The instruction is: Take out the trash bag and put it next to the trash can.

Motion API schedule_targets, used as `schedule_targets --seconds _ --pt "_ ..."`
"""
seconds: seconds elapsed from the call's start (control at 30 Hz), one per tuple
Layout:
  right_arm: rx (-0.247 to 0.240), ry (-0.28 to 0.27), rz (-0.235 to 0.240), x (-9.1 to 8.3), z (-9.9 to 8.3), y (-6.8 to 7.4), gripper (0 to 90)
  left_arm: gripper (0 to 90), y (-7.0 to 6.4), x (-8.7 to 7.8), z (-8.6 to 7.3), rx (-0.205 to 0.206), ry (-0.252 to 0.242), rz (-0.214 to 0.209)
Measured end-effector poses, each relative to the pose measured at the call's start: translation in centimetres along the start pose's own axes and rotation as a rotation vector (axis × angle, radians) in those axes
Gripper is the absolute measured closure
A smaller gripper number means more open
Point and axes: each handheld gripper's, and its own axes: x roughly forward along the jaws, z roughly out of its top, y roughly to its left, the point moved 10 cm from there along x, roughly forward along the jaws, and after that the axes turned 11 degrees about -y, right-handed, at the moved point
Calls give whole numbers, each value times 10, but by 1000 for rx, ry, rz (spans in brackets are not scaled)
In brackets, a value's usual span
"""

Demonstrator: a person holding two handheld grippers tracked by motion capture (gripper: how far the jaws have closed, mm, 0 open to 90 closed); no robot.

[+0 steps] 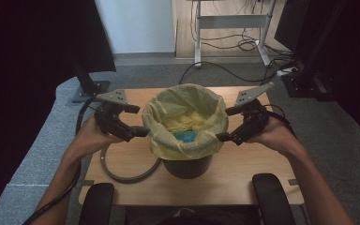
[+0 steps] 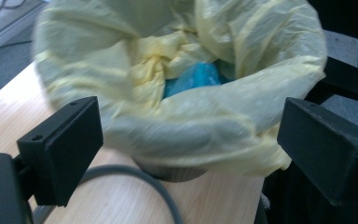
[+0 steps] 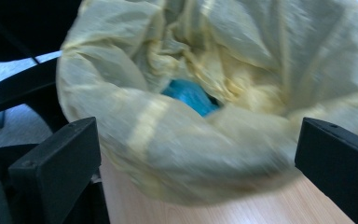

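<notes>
I've got the left gripper [image 1: 138, 121] and right gripper [image 1: 225, 124] flanking the yellow bag [image 1: 186, 119] on the bin [image 1: 187, 166]; both jaws spread wide, gripping nothing; blue item [image 1: 185, 136] inside.

A grey ring [image 1: 124, 174] lies flat on the wooden table [image 1: 243, 180], at its left front. Beyond the table: a monitor stand base [image 1: 88, 90] on grey carpet, a white desk frame [image 1: 232, 22], and loose black cables [image 1: 225, 69].

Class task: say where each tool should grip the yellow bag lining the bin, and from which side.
Grip the bag's folded-over rim, the left tool from the bin's left, the right tool from its right. The overhang hangs loose outside the bin, thin enough to pinch.
</notes>
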Motion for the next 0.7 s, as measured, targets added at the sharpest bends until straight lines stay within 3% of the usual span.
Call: schedule_targets --seconds 0.1,0.4,0.53,0.6,0.7 --pt "-28 8 34 8 6 10 13 61 -10 11 3 35 17 -24" --pt "-79 52 157 31 8 37 138 73 -33 37 0 79 56 -110" --pt "-93 82 159 39 2 38 215 190 -33 41 -8 70 84 -106" --pt "-97 100 173 41 -1 39 293 253 -36 40 -11 61 76 -141" --pt "-106 95 218 38 -1 45 461 343 -38 36 -11 57 48 -147"
